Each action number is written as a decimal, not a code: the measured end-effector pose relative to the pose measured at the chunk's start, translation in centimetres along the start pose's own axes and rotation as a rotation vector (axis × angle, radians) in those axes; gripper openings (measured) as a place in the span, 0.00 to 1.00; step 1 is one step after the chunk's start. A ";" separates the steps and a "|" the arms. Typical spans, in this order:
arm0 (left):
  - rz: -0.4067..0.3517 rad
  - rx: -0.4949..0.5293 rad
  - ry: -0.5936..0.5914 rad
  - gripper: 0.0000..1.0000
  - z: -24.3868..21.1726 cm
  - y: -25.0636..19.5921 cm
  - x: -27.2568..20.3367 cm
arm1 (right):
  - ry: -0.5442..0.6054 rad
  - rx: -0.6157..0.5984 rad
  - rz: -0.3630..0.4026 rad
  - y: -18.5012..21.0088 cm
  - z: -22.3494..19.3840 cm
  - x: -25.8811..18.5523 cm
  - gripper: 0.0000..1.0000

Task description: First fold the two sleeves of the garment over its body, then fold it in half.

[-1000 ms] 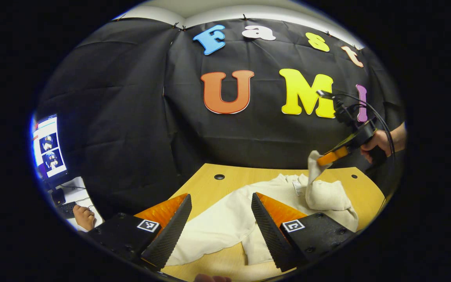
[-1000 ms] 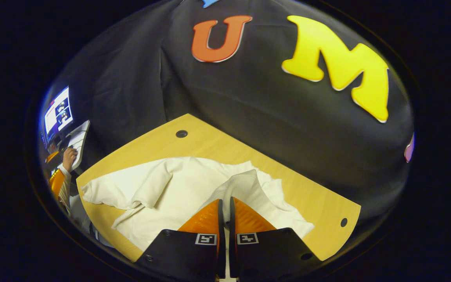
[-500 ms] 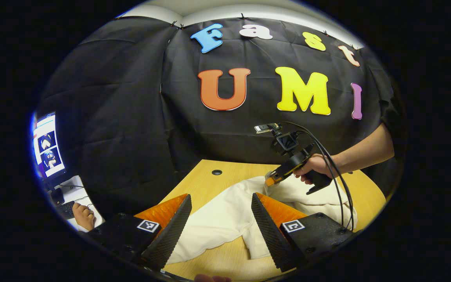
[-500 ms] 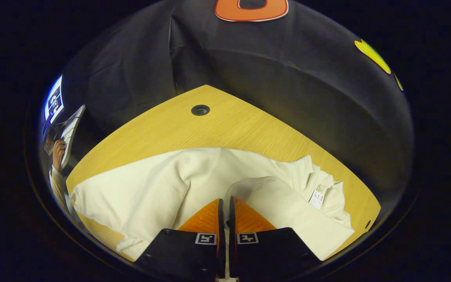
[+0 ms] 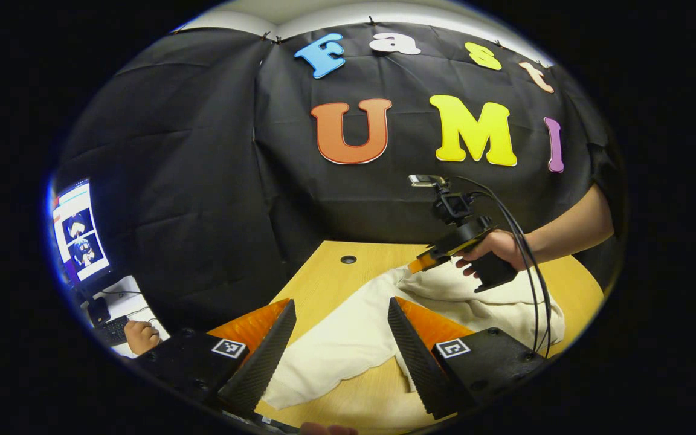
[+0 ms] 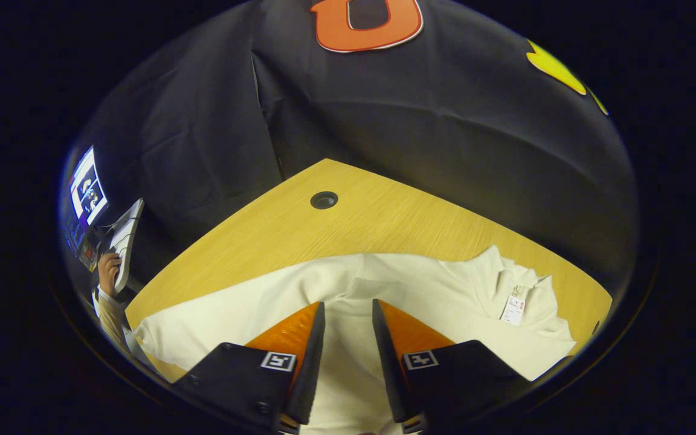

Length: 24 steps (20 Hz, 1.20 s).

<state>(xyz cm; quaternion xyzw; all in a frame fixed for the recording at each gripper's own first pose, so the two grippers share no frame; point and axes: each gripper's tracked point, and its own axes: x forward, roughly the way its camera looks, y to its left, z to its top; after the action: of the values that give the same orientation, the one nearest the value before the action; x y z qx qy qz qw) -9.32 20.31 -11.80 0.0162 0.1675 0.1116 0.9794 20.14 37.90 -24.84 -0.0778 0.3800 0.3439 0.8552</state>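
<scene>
- With the right-hand sleeve apparently laid across the body, the cream-white cotton sweatshirt (image 6: pixel 444 296) lies spread on the light wooden table (image 6: pixel 354 223); its neck tag (image 6: pixel 512 309) sits toward the right of the right gripper view.
- Right gripper (image 6: pixel 348 314): orange-and-black jaws stand apart, a clear gap between them, with nothing clamped. Cloth lies directly beneath the gap. In the left gripper view the same tool, held by a bare hand (image 5: pixel 496 248), hovers just over the garment's far part.
- Left gripper (image 5: pixel 342 314): jaws wide apart, empty, poised above the near edge of the garment, where a hem or sleeve end (image 5: pixel 324 380) drapes toward the table's front edge.
- Judgement: step in hand is release of the first sleeve and setup for the second. Fold quality is hard to confirm; the folded sleeve merges with the body in both views, so its edge may not be where I assume.
- To do this step well:
  - lift the right gripper straight up before moving sideways, so the jaws do not drag the laid sleeve back off;
  - check that the sleeve lies flat, not bunched near the collar;
  - bring the left gripper to the cuff end of the remaining sleeve, pinch a single layer, not body fabric;
  - carry it across low and slow; soft knit will sag and twist if lifted high.
- Risk: garment sliding on the smooth table.
</scene>
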 end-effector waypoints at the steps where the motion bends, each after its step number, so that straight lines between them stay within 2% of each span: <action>1: -0.004 0.003 -0.003 0.98 0.0 0.0 0.1 | -0.018 0.015 0.000 -0.1 0.2 -1.3 0.57; 2: -0.011 0.004 -0.007 1.00 -0.1 -0.1 0.1 | -0.038 0.027 -0.010 -0.6 0.4 -2.7 0.65; 3: -0.021 0.005 -0.010 0.98 -0.1 -0.3 0.0 | -0.063 0.038 -0.018 -1.0 0.7 -4.1 0.71; 6: -0.062 0.004 -0.039 0.98 0.0 -0.6 -0.6 | -0.147 0.020 -0.023 -1.3 1.0 -8.9 0.71; 12: -0.045 0.051 0.013 0.99 -3.9 1.8 -2.5 | -0.251 -0.068 -0.008 0.3 -1.1 -17.6 0.71; 13: -0.046 0.069 0.034 1.00 -5.0 2.3 -2.9 | -0.254 -0.098 -0.008 0.4 -1.7 -18.6 0.70; 14: -0.042 0.092 0.052 0.95 -6.0 3.0 -3.4 | -0.256 -0.119 -0.010 0.5 -2.4 -19.5 0.70; 15: -0.039 0.117 0.071 1.00 -7.2 3.8 -3.8 | -0.257 -0.129 -0.010 0.6 -2.9 -20.4 0.71; 19: -0.032 0.202 0.188 1.00 -13.2 7.0 -4.4 | -0.238 -0.140 -0.039 0.4 -5.7 -22.6 0.70; 24: -0.064 0.287 0.252 1.00 -17.9 9.3 -2.6 | -0.159 -0.071 -0.034 1.3 -11.1 -23.8 0.70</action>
<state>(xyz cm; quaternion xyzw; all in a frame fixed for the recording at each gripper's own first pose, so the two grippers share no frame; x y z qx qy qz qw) -19.63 28.73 -27.16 0.1363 0.3034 0.0566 0.9414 1.31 21.91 -15.68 -0.0868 0.2971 0.3477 0.8851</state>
